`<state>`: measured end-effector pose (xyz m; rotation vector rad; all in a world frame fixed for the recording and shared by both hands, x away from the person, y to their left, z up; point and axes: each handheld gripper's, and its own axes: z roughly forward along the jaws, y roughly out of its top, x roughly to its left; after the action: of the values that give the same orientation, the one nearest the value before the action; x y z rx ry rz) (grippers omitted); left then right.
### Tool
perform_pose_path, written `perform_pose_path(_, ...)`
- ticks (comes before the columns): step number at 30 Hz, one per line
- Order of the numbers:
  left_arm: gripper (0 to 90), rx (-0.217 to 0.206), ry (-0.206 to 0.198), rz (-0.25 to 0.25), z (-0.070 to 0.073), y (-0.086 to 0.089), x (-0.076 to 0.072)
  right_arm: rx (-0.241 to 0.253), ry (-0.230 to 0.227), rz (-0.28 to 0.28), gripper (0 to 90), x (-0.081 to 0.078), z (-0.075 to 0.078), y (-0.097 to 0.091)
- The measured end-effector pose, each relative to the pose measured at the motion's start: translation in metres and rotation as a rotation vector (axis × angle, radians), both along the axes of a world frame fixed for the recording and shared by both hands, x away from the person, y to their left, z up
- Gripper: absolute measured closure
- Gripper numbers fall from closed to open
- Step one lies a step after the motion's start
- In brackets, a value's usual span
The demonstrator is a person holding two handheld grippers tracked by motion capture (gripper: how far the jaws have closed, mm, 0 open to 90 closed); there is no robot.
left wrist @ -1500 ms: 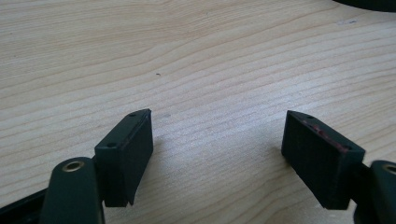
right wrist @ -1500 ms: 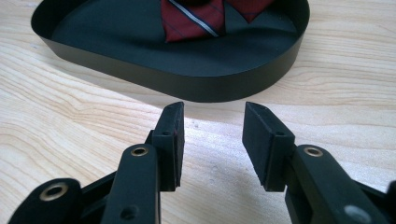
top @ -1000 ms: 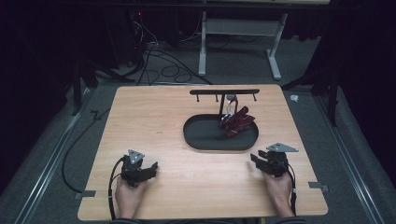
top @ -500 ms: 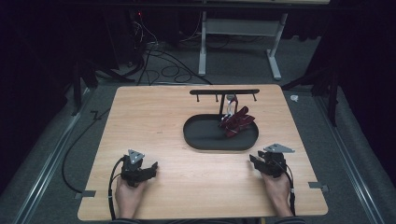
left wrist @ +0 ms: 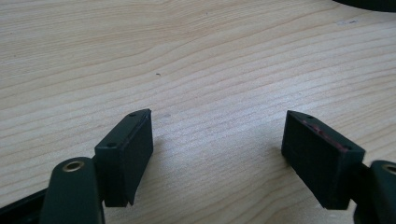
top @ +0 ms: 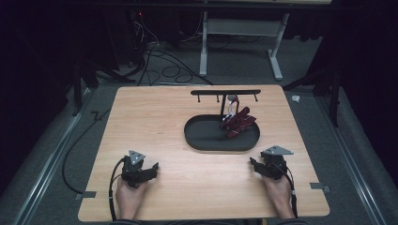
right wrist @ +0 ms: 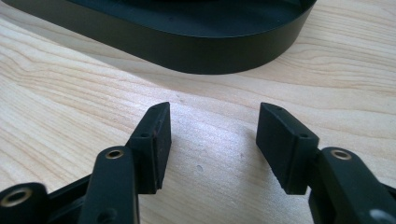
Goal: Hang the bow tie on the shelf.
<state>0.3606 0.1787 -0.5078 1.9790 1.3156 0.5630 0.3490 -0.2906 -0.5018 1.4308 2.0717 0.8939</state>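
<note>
1. Pale wooden desk (top: 164, 122) lies under both my claws, near its front edge.
2. My left claw (left wrist: 217, 156) gapes wide, empty.
3. My right claw (right wrist: 212, 142) stands open, facing the black oval tray (right wrist: 196, 46).
4. Dark red bundle (top: 238, 123) rests in the tray.

Your left gripper (top: 151, 168) faces bare wooden table (top: 155, 122), nothing between its parted jaws. Ahead of your right gripper (right wrist: 212, 140), the black oval tray (right wrist: 196, 49) wall stands near; the rack (top: 225, 92) blocks passage behind it.
</note>
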Motion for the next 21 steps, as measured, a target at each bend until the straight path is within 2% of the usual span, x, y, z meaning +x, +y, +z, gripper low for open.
perform_pose_path(6,25.3,0.0,0.0,0.0,0.0,0.0,-0.0001,-0.001,0.004,0.008,41.7,0.0002,-0.0002,0.0002)
perform_pose_path(21,25.3,0.0,0.0,0.0,0.0,0.0,-0.0001,-0.002,0.01,0.014,38.1,0.0003,-0.0002,0.0005)
